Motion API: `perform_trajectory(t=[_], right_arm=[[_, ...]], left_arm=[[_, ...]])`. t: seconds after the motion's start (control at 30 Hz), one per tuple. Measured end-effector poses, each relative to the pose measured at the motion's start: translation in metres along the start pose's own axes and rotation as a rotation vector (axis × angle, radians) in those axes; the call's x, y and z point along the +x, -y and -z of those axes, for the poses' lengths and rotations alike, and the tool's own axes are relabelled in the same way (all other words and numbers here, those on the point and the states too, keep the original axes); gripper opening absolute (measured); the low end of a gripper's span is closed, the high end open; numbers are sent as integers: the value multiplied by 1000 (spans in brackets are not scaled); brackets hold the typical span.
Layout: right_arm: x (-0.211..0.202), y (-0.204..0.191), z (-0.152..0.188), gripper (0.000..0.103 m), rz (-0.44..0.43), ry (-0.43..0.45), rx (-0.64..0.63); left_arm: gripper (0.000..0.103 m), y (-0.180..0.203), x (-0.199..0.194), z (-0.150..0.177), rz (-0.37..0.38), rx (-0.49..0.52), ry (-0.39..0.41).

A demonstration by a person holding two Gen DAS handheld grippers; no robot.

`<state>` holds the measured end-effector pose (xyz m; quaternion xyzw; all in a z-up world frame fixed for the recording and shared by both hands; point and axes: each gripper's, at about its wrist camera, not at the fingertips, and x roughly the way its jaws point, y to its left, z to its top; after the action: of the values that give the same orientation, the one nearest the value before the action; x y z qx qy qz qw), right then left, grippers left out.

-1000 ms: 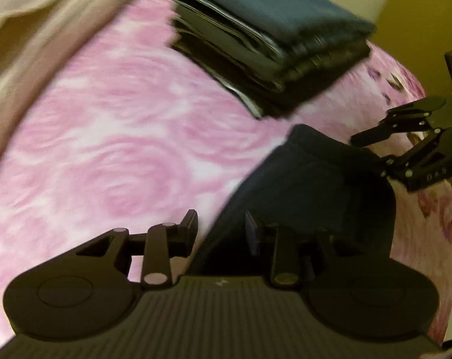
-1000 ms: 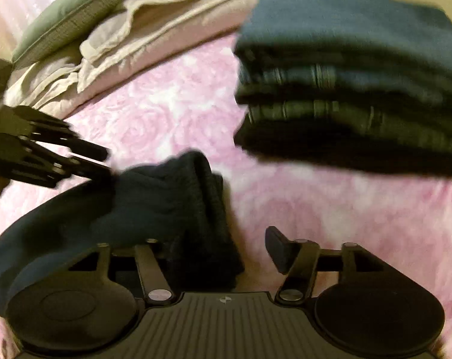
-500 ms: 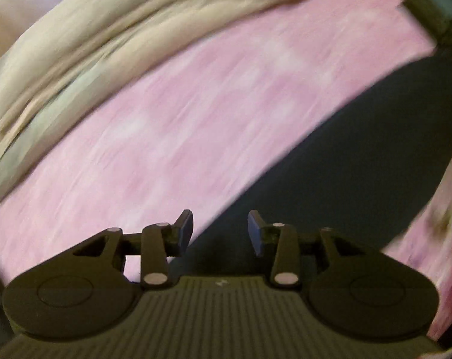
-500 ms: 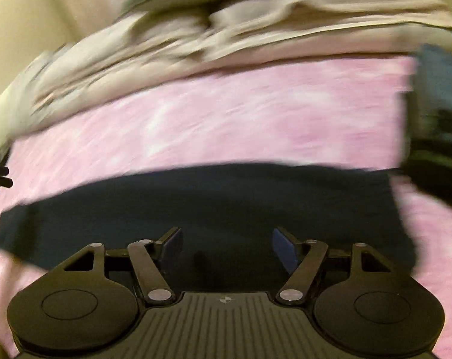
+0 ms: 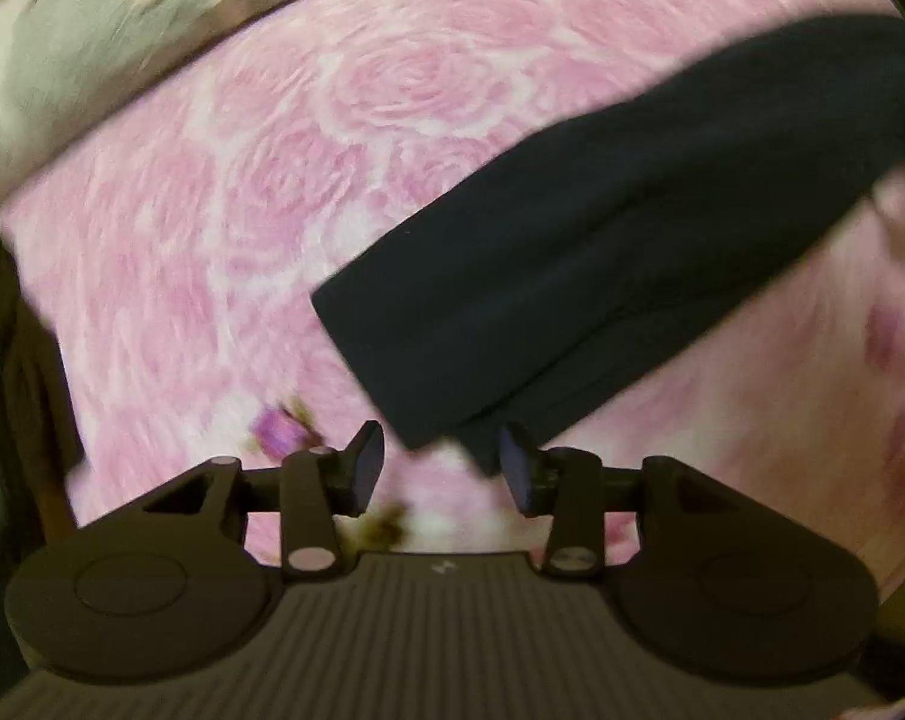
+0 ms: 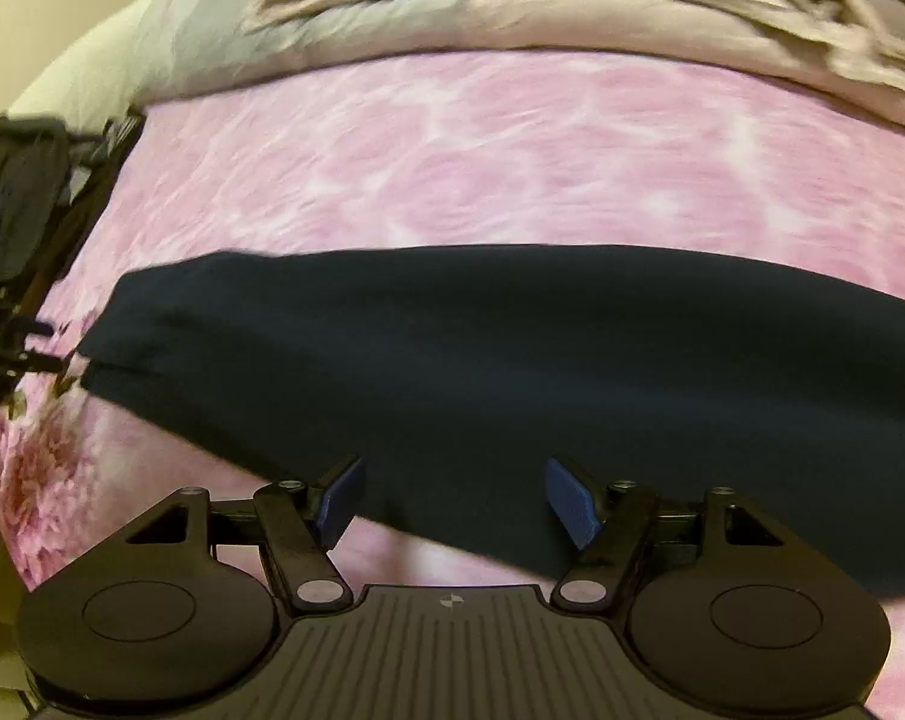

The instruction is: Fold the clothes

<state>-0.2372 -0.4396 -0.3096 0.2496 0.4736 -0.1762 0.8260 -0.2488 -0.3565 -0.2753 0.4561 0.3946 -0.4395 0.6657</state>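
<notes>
Left gripper (image 5: 440,468) low and level, two fingers (image 5: 365,468) spread wide, nothing between. Right gripper (image 6: 455,501) also low, blue pads (image 6: 572,507) far apart, nothing pinched. Left gripper's tips also visible at the left edge of the right wrist view (image 6: 32,351).

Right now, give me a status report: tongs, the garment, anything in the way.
Left tongs open, empty. Right tongs open, empty. Dark garment stretched out long on the pink floral bedspread, not yet folded. Nothing on it; beige bedding heaped beyond.

Dark garment (image 5: 602,252) cut off rightward
</notes>
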Motion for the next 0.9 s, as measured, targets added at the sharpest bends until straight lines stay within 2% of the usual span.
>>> perform_trajectory(t=[0.03,0.17,0.27,0.3,0.33,0.37,0.53,0.67,0.9], right_arm=[[10,-14,-3,70,-1,-9,-10],[45,-65,-11,70,3,-33,-102],[70,-99,-11,70,22,-54,-247],[77,-110,-11,70,21,-55,-295],[81,-119,-10,70,25,-54,-337],[85,-128,-8,70,28,-53,-379],[105,-170,0,70,53,-27,-617],[121,-183,7,70,83,-22,-728],[121,-177,6,70,84,-47,-693]], left_arm=[[38,4,5,8,-16,90,18],[39,17,34,28,-85,345,86],[36,25,50,40,-107,497,137],[31,25,51,43,-109,531,157],[12,24,50,44,-100,544,161],[7,20,47,44,-92,532,166],[7,5,18,47,-56,424,234],[6,8,11,56,-21,452,242],[7,18,33,70,-16,537,213]])
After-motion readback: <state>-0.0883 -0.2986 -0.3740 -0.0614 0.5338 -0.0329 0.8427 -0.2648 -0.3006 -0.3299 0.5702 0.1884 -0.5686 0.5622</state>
